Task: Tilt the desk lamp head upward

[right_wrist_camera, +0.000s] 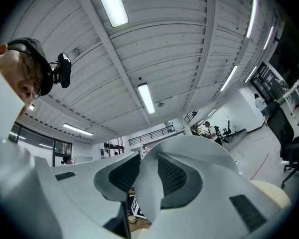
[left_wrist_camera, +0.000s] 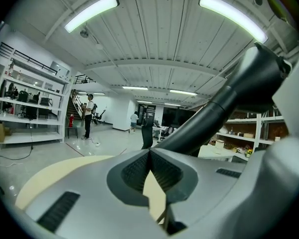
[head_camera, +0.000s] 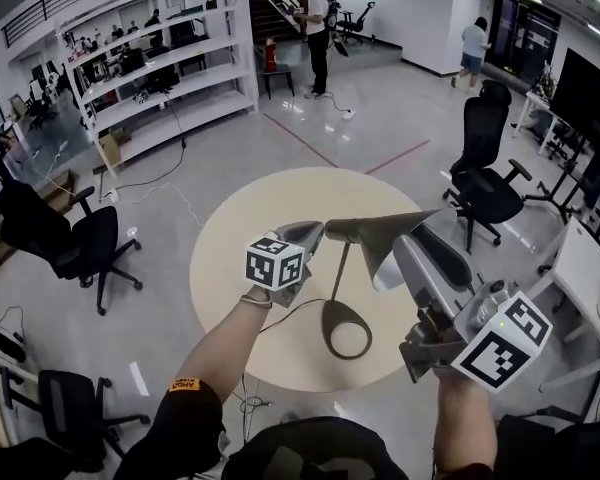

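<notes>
Around you, black office chairs (head_camera: pixel 90 243) ring the round table (head_camera: pixel 230 258), white shelving (head_camera: pixel 170 68) fills the upper left, and a person (head_camera: pixel 318 28) stands at the top. Your desk lamp (head_camera: pixel 340 273) stands mid-table, its head (head_camera: pixel 375 230) between your tools. Only its own view shows your right gripper (right_wrist_camera: pixel 137 173) pinching the head's pale rim. Your left gripper (left_wrist_camera: pixel 149 153) is closed tip to tip on nothing, the dark head just beyond. The sleeve label (head_camera: pixel 185 383) is unreadable.
</notes>
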Demonstrator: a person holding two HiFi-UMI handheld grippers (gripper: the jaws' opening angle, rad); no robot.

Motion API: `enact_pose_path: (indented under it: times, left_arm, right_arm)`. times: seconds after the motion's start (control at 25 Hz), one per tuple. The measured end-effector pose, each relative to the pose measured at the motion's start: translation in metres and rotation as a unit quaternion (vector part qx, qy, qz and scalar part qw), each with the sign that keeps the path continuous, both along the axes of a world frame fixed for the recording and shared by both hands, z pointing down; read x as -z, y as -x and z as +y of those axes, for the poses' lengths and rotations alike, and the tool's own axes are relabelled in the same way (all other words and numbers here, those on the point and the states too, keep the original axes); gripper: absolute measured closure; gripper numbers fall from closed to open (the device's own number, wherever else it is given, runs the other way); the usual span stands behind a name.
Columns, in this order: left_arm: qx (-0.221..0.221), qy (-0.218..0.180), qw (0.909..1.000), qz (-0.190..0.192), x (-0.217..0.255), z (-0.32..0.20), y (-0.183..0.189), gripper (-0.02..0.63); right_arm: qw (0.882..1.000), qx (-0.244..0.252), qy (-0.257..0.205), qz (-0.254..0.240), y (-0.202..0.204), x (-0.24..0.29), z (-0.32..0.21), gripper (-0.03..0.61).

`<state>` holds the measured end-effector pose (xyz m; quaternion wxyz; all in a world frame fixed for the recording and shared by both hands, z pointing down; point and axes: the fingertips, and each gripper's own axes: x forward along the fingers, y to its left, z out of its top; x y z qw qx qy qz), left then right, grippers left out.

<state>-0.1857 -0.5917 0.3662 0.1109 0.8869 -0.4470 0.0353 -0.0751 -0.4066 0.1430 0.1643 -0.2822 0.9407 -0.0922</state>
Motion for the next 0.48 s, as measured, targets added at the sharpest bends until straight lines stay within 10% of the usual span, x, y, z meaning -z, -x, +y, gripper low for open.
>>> enact_pose_path:
  times: [0.48]
  left_arm:
    - [0.026,-0.018,0.9994,0.016,0.002,0.05,-0.016,0.568]
  right_arm:
    - [1.0,-0.012,0.004,-0.015,-0.046,-0.025,0.022,0.476]
